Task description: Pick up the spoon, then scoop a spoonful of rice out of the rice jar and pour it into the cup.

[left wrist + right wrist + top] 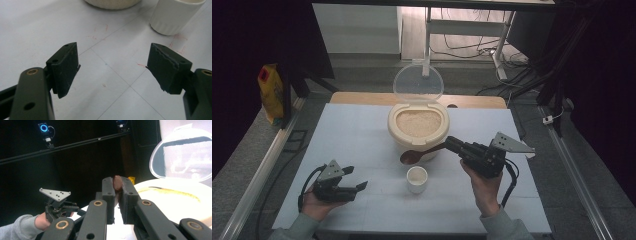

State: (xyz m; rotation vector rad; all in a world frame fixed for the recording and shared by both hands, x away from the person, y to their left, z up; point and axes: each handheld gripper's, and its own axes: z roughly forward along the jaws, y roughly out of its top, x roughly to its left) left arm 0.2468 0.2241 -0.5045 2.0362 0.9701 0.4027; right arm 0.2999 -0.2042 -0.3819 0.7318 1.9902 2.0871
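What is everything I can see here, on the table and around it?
Rice container: one, cream, full of rice, table centre, far side.
Lid: one, clear, hinged up behind it.
Spoon: one, brown wood, bowl above the cup, handle in the right jaws.
Cup: one, white, ribbed, in front of the container.
Bag: one, yellow, floor at left.
Table: one, white.
Left gripper: black, open, near table.
Right gripper: black, shut on spoon.

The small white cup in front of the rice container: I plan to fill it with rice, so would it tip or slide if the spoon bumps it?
The cup looks short with a broad flat base, so tipping seems unlikely. It appears ceramic, probably heavy for its size yet breakable. On the smooth white table it may slide when nudged.
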